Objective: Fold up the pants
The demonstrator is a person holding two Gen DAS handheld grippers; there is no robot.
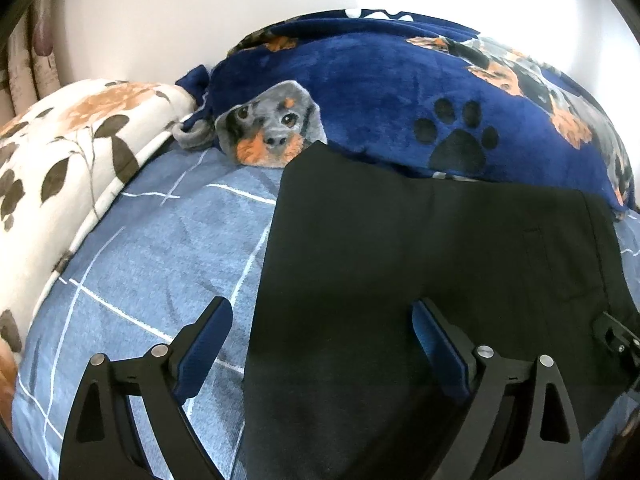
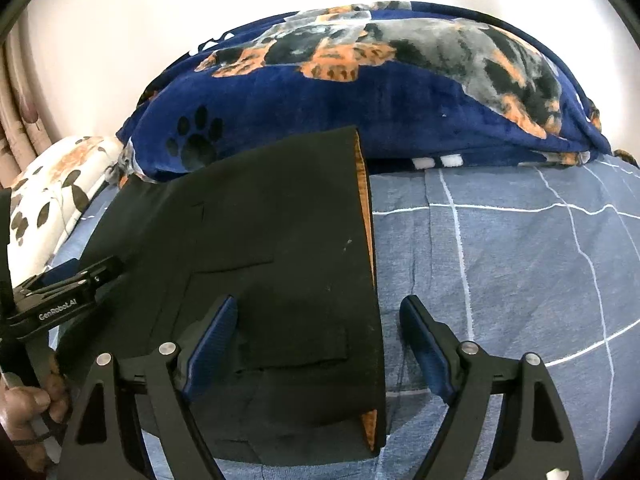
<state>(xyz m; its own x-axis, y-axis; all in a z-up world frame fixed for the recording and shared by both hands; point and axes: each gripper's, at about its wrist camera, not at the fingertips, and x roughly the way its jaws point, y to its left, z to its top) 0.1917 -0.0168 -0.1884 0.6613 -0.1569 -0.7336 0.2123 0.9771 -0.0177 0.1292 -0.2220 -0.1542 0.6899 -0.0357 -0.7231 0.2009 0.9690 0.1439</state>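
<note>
The black pants [image 1: 420,264] are lying flat on the bed [image 1: 152,248], folded into a rectangular stack. The left gripper [image 1: 322,346] is hovering over their near left edge with its jaws standing wide apart and gripping nothing: 1 pad is sitting over the bedsheet, the other over the dark cloth. The right gripper [image 2: 318,344] is likewise spread wide and empty, straddling the pants' right edge, where an orange lining [image 2: 366,216] is showing along the waistband. The pants' fabric is looking smooth and matte, with a pocket seam visible. The bedsheet is a soft blue with thin white grid lines. At the far side, a plush navy blanket [image 1: 380,80] printed with dogs and paw marks is touching the pants' far edge, and a floral cream quilt [image 1: 60,168] is lying at the left.
</note>
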